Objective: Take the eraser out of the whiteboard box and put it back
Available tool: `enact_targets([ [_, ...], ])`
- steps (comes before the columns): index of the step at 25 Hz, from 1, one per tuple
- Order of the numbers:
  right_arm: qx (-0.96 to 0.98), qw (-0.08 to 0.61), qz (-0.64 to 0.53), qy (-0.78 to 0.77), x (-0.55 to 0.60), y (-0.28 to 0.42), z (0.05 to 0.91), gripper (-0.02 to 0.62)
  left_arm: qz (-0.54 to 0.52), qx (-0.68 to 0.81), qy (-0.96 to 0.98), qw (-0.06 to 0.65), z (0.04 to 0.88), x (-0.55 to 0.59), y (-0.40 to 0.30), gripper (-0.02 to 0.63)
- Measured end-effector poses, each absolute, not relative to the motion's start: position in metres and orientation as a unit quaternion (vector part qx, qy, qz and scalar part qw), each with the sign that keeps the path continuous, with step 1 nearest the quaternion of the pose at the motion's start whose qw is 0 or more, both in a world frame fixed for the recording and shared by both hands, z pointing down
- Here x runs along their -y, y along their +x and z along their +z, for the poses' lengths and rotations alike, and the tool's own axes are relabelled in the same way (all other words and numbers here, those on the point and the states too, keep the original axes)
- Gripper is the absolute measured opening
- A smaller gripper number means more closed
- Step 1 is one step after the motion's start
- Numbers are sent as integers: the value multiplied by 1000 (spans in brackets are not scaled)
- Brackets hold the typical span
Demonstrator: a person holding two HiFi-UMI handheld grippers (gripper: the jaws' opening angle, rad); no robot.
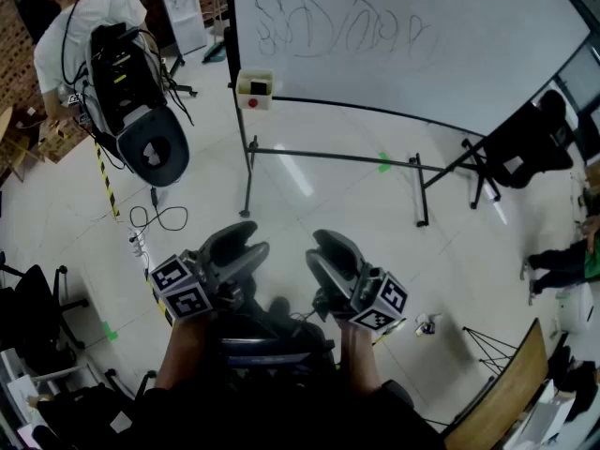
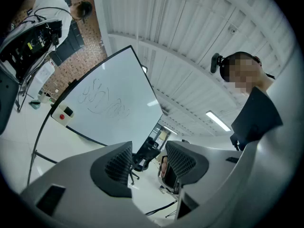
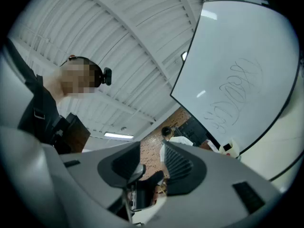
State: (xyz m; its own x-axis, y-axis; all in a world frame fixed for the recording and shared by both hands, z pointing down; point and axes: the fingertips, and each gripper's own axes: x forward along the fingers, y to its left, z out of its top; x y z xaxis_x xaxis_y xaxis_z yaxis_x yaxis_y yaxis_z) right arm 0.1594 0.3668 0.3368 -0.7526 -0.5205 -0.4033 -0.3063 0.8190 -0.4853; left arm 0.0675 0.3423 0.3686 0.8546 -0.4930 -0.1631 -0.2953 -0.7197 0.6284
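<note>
**Pre-reach: both grippers empty, box well off**

Left gripper (image 1: 251, 238) and right gripper (image 1: 319, 249), lower centre of head view: jaws spread, nothing between them. The small white whiteboard box with a red dot (image 1: 255, 89) sits at the lower left corner of the large scribbled-on whiteboard (image 1: 394, 36), upper frame, well apart from both. The eraser is not discernible, presumably inside the box. Judged step: take-out not yet started. Next move: bring one gripper to the box opening with jaws spread and locate the eraser.

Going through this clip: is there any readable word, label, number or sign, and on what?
Nothing here reads as text.
whiteboard: dark marker scribbles, no legible words.
box on the whiteboard's lower left corner: a red dot, any print too small to read.
left marker cube, right marker cube: black-and-white square patterns, no letters.
</note>
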Motion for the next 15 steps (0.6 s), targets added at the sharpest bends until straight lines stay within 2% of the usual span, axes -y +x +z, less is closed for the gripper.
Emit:
enact_targets([
  [8, -916, 253, -202, -237, -310, 138, 340, 164, -181, 195, 911, 316, 371, -282, 53, 224],
  [15, -916, 227, -222, -246, -246, 98, 348, 164, -212, 190, 905, 315, 370, -218, 9, 224],
])
